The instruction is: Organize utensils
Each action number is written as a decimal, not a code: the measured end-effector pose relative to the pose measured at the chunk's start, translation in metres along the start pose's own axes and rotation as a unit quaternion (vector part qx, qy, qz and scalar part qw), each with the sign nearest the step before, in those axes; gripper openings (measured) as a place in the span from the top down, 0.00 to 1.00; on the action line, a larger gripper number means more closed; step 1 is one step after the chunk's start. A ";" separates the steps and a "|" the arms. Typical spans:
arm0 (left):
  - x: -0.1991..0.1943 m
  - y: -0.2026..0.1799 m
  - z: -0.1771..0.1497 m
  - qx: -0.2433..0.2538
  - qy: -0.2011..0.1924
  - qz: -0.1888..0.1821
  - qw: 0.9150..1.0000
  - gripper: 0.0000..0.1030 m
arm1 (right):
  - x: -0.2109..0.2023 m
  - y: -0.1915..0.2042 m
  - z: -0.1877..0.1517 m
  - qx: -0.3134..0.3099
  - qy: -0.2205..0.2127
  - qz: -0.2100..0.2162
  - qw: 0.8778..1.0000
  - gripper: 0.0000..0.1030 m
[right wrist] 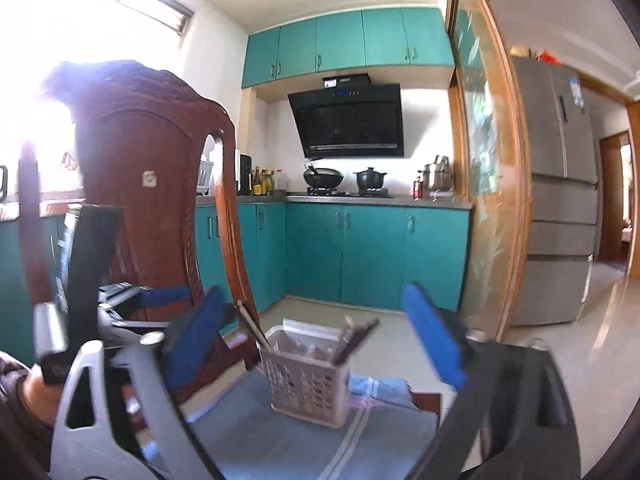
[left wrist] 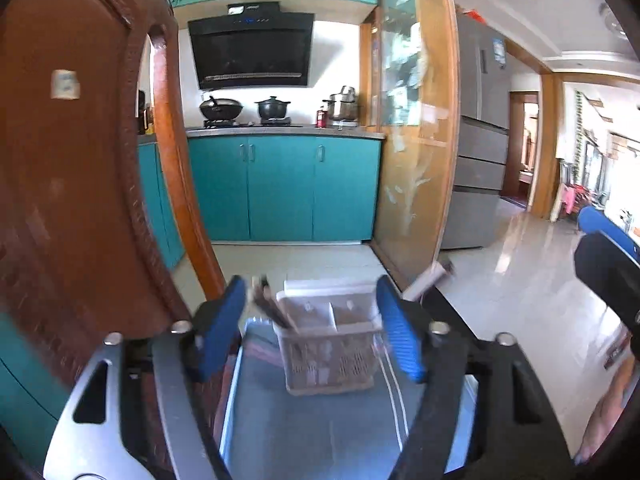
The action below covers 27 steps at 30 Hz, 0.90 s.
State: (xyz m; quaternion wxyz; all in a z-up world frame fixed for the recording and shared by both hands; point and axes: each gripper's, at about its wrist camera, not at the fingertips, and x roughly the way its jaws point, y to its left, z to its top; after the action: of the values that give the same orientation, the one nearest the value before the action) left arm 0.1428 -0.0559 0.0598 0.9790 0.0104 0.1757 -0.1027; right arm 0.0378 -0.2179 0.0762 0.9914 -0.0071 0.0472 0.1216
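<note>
A pale plastic utensil basket (left wrist: 329,354) with two compartments stands on a grey cloth (left wrist: 320,432). Dark chopsticks (left wrist: 270,304) stick up from its left compartment. My left gripper (left wrist: 314,328) is open and empty, its blue fingers either side of the basket, nearer to me. In the right wrist view the basket (right wrist: 306,376) holds chopsticks leaning left (right wrist: 250,326) and right (right wrist: 358,338). My right gripper (right wrist: 320,340) is open and empty, above and in front of the basket. The left gripper also shows at the left of the right wrist view (right wrist: 160,298).
A tall brown wooden chair back (left wrist: 80,152) rises close on the left. A folded blue towel (right wrist: 378,390) lies behind the basket. Teal cabinets (left wrist: 284,188), a stove with pots and a fridge (left wrist: 478,144) stand beyond, with tiled floor between.
</note>
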 end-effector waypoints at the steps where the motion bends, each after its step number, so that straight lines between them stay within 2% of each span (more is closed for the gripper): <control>1: -0.014 -0.003 -0.011 0.008 -0.001 0.003 1.000 0.25 | -0.014 0.001 -0.010 -0.003 -0.004 -0.013 1.000 0.03; 3: -0.038 -0.007 -0.028 0.023 -0.002 0.000 1.000 0.15 | -0.031 0.000 -0.026 -0.007 0.000 -0.036 0.999 0.03; 6: -0.075 -0.010 -0.053 0.034 -0.013 0.000 0.999 0.06 | -0.051 -0.004 -0.048 0.006 0.027 -0.072 0.997 0.03; 9: -0.104 -0.007 -0.074 0.029 -0.023 0.005 0.999 0.04 | -0.064 -0.004 -0.062 0.025 0.035 -0.088 0.995 0.03; 12: -0.120 -0.002 -0.088 0.018 -0.016 0.018 1.000 0.04 | -0.073 0.002 -0.068 0.013 0.037 -0.102 0.994 0.03; 18: -0.132 -0.001 -0.097 0.019 -0.005 0.023 1.000 0.04 | -0.076 0.027 -0.064 -0.015 0.031 -0.080 0.996 0.03; 27: -0.150 -0.001 -0.094 0.020 -0.035 0.014 0.999 0.04 | -0.081 0.036 -0.068 -0.023 0.034 -0.059 0.997 0.03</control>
State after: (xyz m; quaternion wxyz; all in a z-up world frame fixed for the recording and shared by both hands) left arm -0.0271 -0.0223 0.0234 0.9855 0.0288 0.1394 -0.0924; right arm -0.0555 -0.2045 0.0158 0.9942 -0.0369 0.0778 0.0640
